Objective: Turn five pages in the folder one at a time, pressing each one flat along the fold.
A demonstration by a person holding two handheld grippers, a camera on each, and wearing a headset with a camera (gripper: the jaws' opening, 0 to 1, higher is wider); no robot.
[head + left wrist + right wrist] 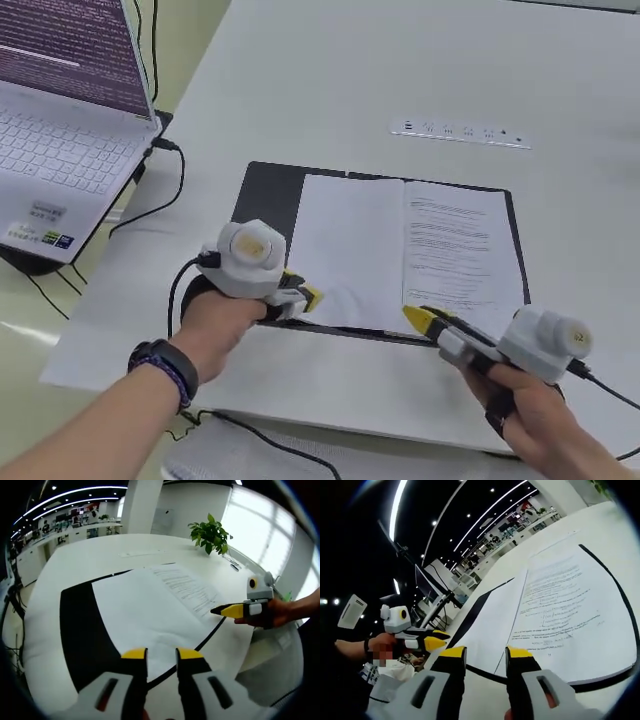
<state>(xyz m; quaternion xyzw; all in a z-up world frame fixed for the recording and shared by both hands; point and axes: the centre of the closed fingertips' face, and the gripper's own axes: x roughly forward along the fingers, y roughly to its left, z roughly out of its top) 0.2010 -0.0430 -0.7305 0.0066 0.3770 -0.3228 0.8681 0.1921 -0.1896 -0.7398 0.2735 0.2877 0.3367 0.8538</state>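
Observation:
The black folder (268, 195) lies open on the white table. Its left side shows a blank white page (345, 250) and its right side a printed page (455, 245). My left gripper (305, 297) hovers at the folder's near edge by the blank page's lower left corner. In the left gripper view its jaws (161, 654) stand slightly apart with nothing between them. My right gripper (418, 318) sits at the near edge below the fold. Its jaws (486, 652) are narrowly open and empty, pointing along the printed page (570, 600).
An open laptop (60, 120) stands at the table's left edge, with a cable (165, 200) running toward the folder. A white power strip (460, 132) lies beyond the folder. A potted plant (212, 535) stands at the table's far end.

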